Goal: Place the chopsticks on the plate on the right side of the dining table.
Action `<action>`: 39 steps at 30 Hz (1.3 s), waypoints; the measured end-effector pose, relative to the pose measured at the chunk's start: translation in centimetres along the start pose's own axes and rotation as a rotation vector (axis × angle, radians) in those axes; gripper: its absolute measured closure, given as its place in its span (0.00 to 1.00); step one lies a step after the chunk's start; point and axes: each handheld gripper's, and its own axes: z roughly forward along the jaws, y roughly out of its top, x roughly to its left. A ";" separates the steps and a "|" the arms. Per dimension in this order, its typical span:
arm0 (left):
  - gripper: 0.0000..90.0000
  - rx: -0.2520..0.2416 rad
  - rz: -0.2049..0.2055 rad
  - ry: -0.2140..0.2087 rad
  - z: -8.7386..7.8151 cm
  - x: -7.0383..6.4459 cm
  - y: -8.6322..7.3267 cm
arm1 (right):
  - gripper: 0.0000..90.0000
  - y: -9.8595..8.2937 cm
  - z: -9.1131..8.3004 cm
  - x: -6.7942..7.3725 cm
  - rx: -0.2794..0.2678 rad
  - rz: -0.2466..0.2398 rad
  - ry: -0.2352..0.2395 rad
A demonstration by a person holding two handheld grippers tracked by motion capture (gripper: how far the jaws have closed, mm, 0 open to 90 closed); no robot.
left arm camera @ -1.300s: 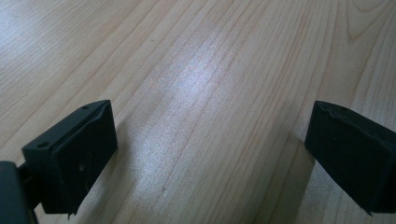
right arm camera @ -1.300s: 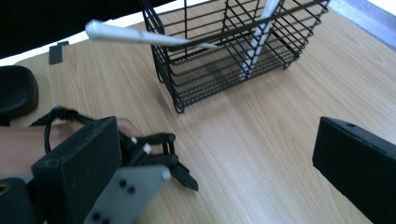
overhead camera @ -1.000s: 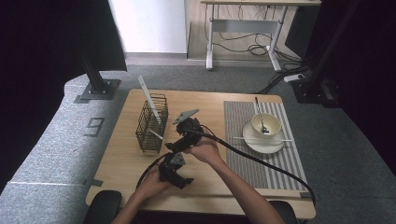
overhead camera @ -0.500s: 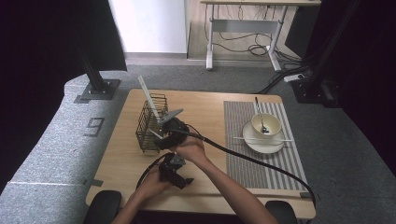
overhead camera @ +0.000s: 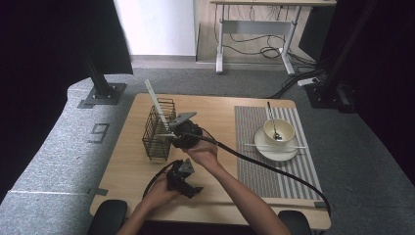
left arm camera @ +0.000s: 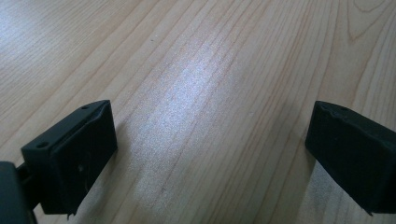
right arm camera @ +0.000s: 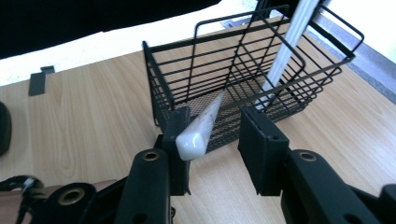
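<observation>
Table [overhead camera: 215, 110]: one wire basket [overhead camera: 159, 129], one striped mat [overhead camera: 274, 166], one plate [overhead camera: 276, 149] with one bowl [overhead camera: 279, 130]. One white chopstick [overhead camera: 152, 100] already stands in the basket. Your right gripper [right arm camera: 217, 133] has a second chopstick [right arm camera: 201, 130] tip-first over the rim; the jaws look slack, butt against one pad, so it's nearly dropped. Left gripper [left arm camera: 210, 144] is wide, empty, over bare wood. Two more chopsticks [overhead camera: 274, 145] seem to lie across the plate — left to do, I'd say.
</observation>
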 end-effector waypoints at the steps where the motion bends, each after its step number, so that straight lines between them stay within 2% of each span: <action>1: 0.02 0.000 0.001 -0.001 0.0 0.0 0.0 | 0.70 0.0 0.1 -0.2 -0.002 0.008 0.001; 8: 0.02 0.000 0.000 0.002 0.0 0.0 0.0 | 0.67 -0.1 0.8 -0.9 -0.024 0.061 0.019; 16: 0.02 0.000 0.004 -0.002 0.0 0.0 0.0 | 0.66 -0.1 1.5 -1.3 -0.026 0.097 -0.012; 20: 0.02 -0.004 -0.002 -0.001 0.0 0.0 0.0 | 0.74 -0.2 1.7 -1.5 -0.034 0.093 -0.023; 26: 0.02 -0.004 -0.004 -0.002 0.0 0.0 0.0 | 0.88 0.1 1.9 -1.4 -0.061 0.084 0.000; 28: 0.02 -0.004 -0.004 -0.002 0.0 0.0 0.0 | 0.89 0.2 2.0 -1.3 -0.062 0.082 -0.006; 31: 0.02 -0.002 0.000 -0.001 0.0 0.0 0.0 | 0.91 0.3 1.8 -1.2 -0.054 0.053 -0.032; 39: 0.02 0.000 0.001 -0.001 0.0 0.0 0.0 | 0.91 0.5 0.8 -1.4 -0.054 0.049 -0.008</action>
